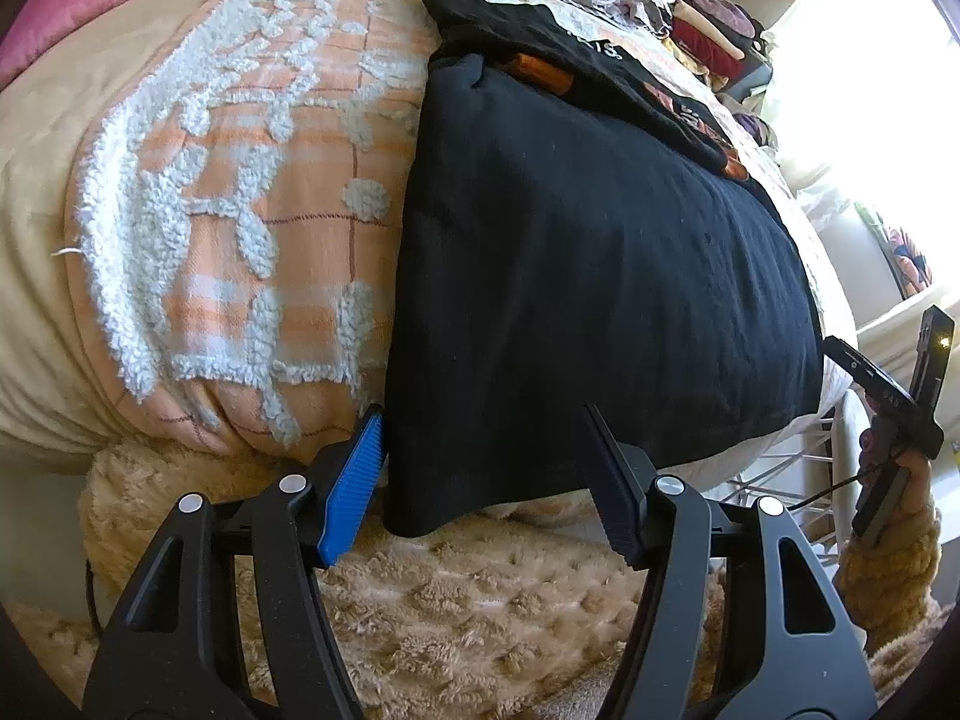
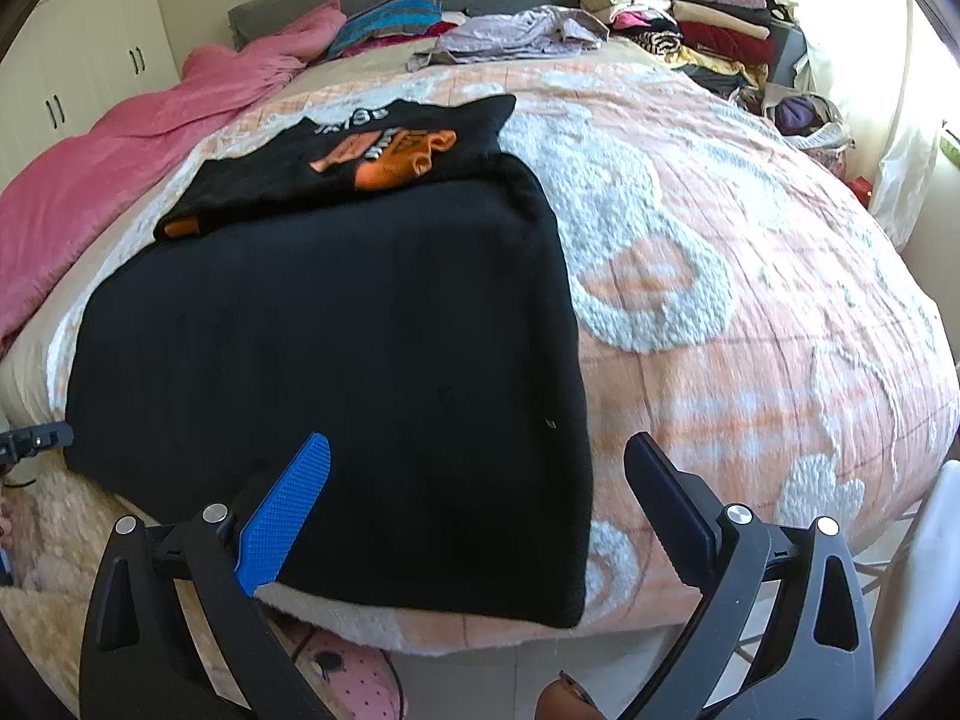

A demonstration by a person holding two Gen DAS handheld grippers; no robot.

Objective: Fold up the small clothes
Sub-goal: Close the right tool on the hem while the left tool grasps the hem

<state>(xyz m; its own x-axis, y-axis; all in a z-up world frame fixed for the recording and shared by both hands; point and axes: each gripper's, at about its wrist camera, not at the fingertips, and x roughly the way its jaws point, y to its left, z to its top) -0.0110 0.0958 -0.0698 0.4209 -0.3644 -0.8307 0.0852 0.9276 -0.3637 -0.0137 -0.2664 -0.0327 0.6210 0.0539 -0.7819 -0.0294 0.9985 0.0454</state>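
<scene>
A black shirt [image 1: 600,264] with an orange print lies on the bed, its lower half folded up so the plain back faces up; the print [image 2: 390,159] shows at the far end. My left gripper [image 1: 483,420] is open, its jaws astride the shirt's near left corner at the bed edge. My right gripper [image 2: 477,462] is open, its jaws astride the shirt's near right corner [image 2: 564,606], which hangs over the bed edge. The right gripper also shows in the left wrist view [image 1: 888,402], off the shirt's right side.
An orange and white tufted quilt [image 2: 750,276] covers the bed. A pink blanket [image 2: 120,162] lies at the left. Piles of folded clothes [image 2: 708,24] and a lilac garment [image 2: 522,36] sit at the head. A tan fluffy throw [image 1: 468,600] hangs below the edge.
</scene>
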